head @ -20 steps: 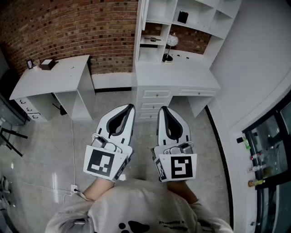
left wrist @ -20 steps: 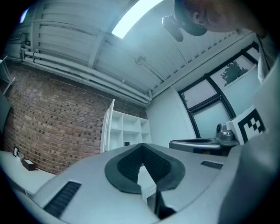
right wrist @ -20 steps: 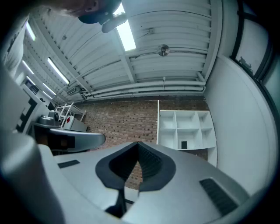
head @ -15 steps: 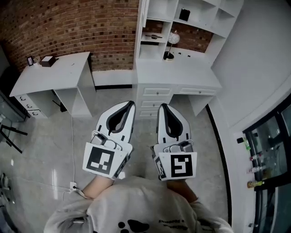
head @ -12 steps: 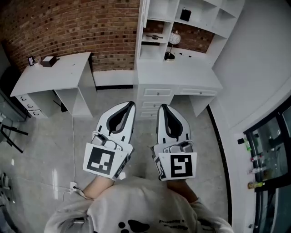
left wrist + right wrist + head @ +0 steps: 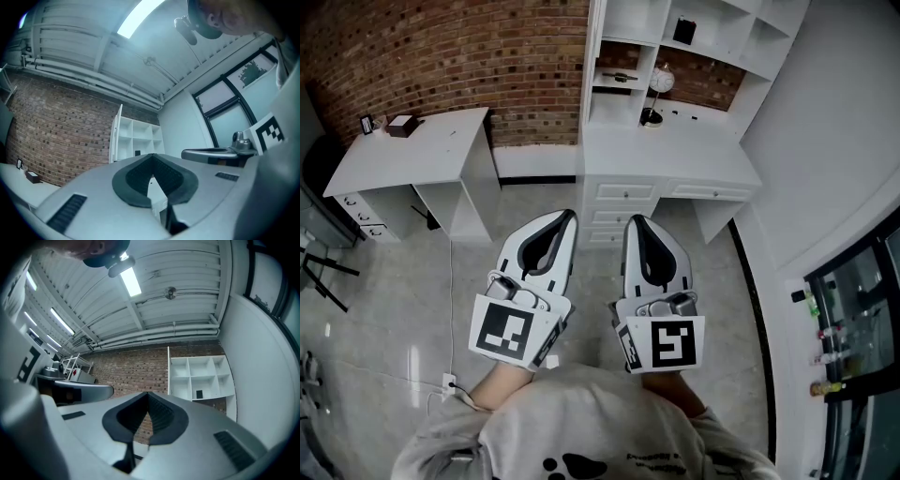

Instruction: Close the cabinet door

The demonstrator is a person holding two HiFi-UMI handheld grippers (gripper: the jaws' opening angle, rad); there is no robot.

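A white shelf cabinet stands above a white desk against the brick wall. Its narrow white door stands open at the left edge, seen edge-on. In the left gripper view, the cabinet and the door lie far ahead. In the right gripper view, the door is also seen beside the shelves. My left gripper and right gripper are held side by side over the floor, well short of the desk. Both are shut and hold nothing; the left gripper and right gripper show their tips meeting.
A second white desk stands at the left with a small box on it. A round clock and a black item sit in the shelves. A socket strip lies on the floor. Glass-fronted shelving is at the right.
The desks and cabinet have drifted slightly to the right in the head view. Both grippers keep their place and stay shut.
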